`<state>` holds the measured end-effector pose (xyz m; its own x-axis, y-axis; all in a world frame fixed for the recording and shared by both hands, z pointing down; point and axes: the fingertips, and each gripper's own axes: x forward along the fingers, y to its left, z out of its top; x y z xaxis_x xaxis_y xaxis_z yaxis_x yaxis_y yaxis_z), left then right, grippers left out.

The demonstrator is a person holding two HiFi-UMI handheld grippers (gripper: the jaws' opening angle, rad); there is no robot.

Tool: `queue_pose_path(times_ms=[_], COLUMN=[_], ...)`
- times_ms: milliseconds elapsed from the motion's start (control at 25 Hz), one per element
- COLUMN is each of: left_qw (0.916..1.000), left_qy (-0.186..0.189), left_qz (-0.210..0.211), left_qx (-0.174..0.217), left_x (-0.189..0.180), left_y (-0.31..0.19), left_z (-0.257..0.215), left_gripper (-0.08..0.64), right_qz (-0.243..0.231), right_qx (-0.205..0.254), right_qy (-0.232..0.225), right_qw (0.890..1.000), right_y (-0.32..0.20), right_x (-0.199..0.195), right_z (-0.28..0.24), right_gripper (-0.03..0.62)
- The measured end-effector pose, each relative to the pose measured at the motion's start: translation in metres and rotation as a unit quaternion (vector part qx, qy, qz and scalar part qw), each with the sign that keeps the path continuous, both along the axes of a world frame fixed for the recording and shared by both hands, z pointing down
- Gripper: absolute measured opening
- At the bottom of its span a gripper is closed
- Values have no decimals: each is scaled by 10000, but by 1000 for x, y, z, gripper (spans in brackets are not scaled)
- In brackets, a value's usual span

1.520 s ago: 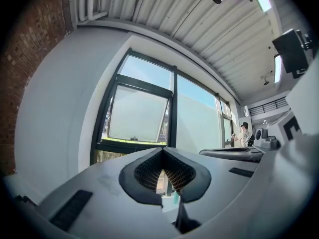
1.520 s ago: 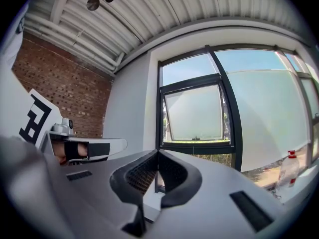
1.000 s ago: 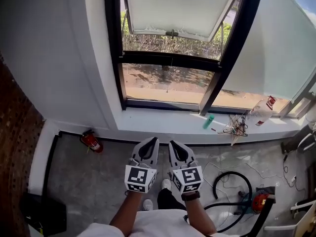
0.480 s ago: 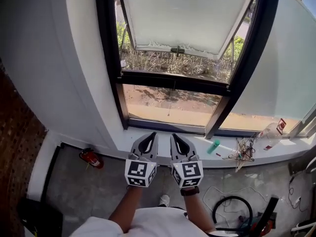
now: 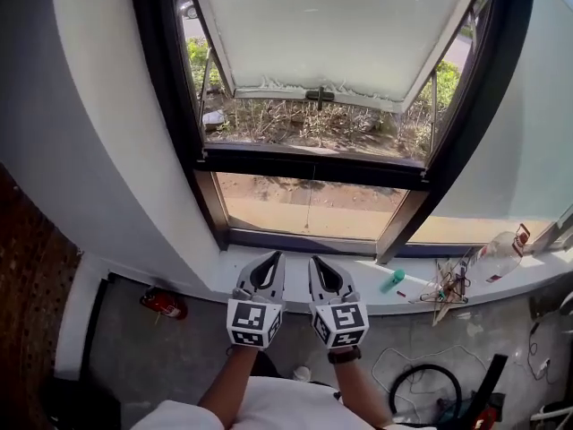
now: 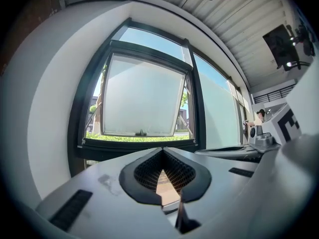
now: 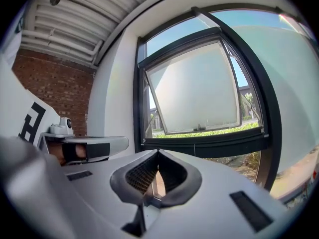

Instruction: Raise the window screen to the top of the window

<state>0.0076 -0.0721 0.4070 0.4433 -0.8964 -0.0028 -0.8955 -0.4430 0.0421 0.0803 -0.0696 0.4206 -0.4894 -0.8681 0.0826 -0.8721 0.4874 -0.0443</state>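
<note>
The window screen is not something I can pick out for certain. By my judgement it sits in the upper opening of the window, inside the tilted-out sash [image 5: 331,25], but any mesh there is too fine to show. The only hint is a thin cord [image 5: 307,209] hanging below the dark crossbar [image 5: 313,164].

Both tools are short of it, side by side above the white sill [image 5: 224,274]. The left gripper [image 5: 275,256] has its jaws clenched tip to tip on nothing, and the right gripper [image 5: 314,261] is the same.

With the jaws closed, I cannot take hold of anything until I open them. If I reach in like this I would only poke the mesh, which could dent or tear. The cord is slender and slack, so it could slip out of a careless pinch. Lifting one side ahead of the other could cant the screen's edge and jam it in the frame. Reaching too deep could knock the small latch handle [image 5: 319,95] on the sash.

The sash pane is frosted, flat and matt, set in pale metal. The frame is smooth black metal with square edges. The jaw pads are black and gridded.
</note>
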Motion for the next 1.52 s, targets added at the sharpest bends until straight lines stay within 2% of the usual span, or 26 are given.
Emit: queue_pose_path(times_ms=[280,440,520,720,880,1200,1360,1520], left_qw=[9987,9978,9971,9936,9897,9823,9781,9759], left_qy=[-3,195,162,255,90,-115,-189,-363], left_qz=[477,579,716,1056,1289,1371,1391,1360], left_qx=[188,257,212,-305,-619,-1274,-1540,-1666], left_x=[-16,-42,-46,-36,-18,2,8,12], left_y=[-109,-168,-187,-222,-235,-254,-256,-261], left_z=[-10,-19,-12,33,61,119,141,161], left_gripper=[2,2,2,2,2,2,2,2], right_qz=[479,654,780,941,990,753,702,738], right_qx=[13,147,161,-212,-573,-1501,-1711,-1839], right_qy=[-19,-83,-83,-82,87,216,500,536], right_qw=[9988,9977,9968,9953,9934,9856,9815,9787], right_y=[-108,-165,-184,-206,-219,-225,-229,-242], right_x=[-5,-30,-38,-39,-20,4,10,21], right_z=[1,-21,-19,25,56,134,165,190], right_gripper=[-9,-9,-9,-9,-9,-8,-8,11])
